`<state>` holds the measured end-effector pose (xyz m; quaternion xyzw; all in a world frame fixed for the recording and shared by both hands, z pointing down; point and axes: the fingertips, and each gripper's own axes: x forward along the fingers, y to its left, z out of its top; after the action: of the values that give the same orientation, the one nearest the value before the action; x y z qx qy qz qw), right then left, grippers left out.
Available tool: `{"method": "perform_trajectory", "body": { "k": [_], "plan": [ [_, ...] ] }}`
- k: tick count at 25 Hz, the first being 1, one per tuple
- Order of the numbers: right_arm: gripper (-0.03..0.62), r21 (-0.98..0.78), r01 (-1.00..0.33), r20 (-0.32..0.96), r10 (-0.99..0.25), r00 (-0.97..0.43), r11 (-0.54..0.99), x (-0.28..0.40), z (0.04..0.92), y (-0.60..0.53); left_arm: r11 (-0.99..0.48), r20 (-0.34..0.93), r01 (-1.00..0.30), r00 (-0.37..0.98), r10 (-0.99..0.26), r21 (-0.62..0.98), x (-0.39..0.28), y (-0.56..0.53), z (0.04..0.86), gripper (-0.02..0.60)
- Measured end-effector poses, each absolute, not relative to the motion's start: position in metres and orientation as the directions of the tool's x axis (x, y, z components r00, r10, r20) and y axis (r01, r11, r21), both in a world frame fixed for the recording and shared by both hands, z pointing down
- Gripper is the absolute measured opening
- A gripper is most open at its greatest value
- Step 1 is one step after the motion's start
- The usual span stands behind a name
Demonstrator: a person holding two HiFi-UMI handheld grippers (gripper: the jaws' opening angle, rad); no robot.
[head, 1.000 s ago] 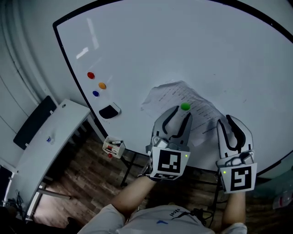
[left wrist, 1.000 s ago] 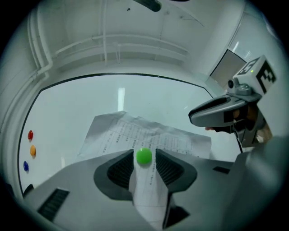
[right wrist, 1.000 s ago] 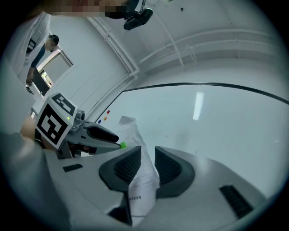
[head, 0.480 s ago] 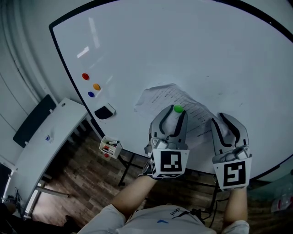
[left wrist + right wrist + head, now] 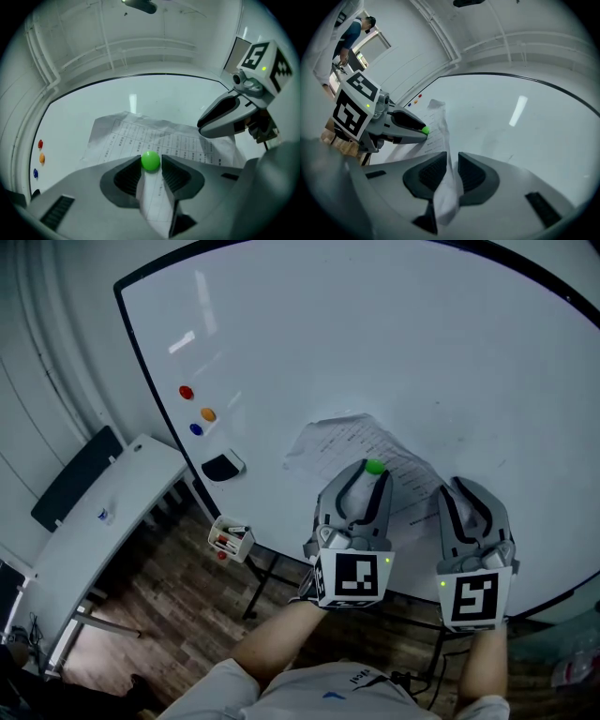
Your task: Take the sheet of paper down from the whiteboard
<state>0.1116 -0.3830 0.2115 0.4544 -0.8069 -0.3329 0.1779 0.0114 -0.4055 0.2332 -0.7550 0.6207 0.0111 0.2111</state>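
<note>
Whiteboard (image 5: pixel 375 334): upright, and it fills most of the head view. It carries the task's thing low on its face, right of centre. Any pull should go straight off the board, not along it, so nothing scrapes or drags.

Sheet of paper (image 5: pixel 349 435): a creased printed page lying on the board. It looks pinned at one spot only, and its right edge is gathered into a fold. With one pin it will probably drop or swing once that pin goes, so the fold needs to be held before anything else moves.

Right gripper (image 5: pixel 466 488): its jaws are nearly together, with the fold of the page's right edge passing between the pads. That pinch looks like the anchor. Hold it firm but steady and do not tug sideways yet, since thin creased paper could tear at the pin.

Left gripper (image 5: pixel 371 474): its jaws are closed in on the pin from both sides and touch it, with the page running beneath them.

Green magnet (image 5: pixel 150 160): a small round button on the page, gripped only at the jaw tips. The step in hand is judged to be lifting it off. Squeeze squarely across its middle and tip it off one edge to break the hold, because a smooth dome may squirt out of the tips.

Spare magnets: red (image 5: pixel 186 392), orange (image 5: pixel 208 414) and blue (image 5: pixel 196 429) sit well apart at the board's left. The green one could be parked there.
</note>
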Motion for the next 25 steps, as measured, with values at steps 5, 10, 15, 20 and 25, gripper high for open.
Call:
{"method": "perform_trajectory", "body": {
  "k": [5,10,15,20,25],
  "plan": [
    [0.084,0.703,-0.597,0.020,-0.850,-0.527,0.387,0.1095,0.2159,-0.3838,-0.147,-0.279,-0.944,0.232,-0.932,-0.294,0.0098,-0.4052,0.2335,0.146],
    [0.047,0.701,-0.595,0.020,-0.845,-0.534,0.393,0.1072,0.2162,-0.3842,-0.167,-0.289,-0.946,0.249,-0.924,-0.279,0.0101,-0.4036,0.2283,0.133],
    [0.017,0.655,-0.624,0.008,-0.829,-0.559,0.427,0.1090,0.2162,-0.3851,-0.188,-0.279,-0.946,0.262,-0.924,-0.265,0.0101,-0.4042,0.2296,0.132],
    [0.014,0.570,-0.657,-0.008,-0.796,-0.605,0.493,0.1096,0.2141,-0.3784,-0.207,-0.265,-0.946,0.272,-0.925,-0.248,0.0085,-0.3998,0.2339,0.132],
    [0.014,0.484,-0.679,-0.009,-0.773,-0.634,0.552,0.1136,0.2185,-0.3852,-0.212,-0.258,-0.940,0.282,-0.924,-0.268,0.0106,-0.3984,0.2336,0.132]
  ]
}}
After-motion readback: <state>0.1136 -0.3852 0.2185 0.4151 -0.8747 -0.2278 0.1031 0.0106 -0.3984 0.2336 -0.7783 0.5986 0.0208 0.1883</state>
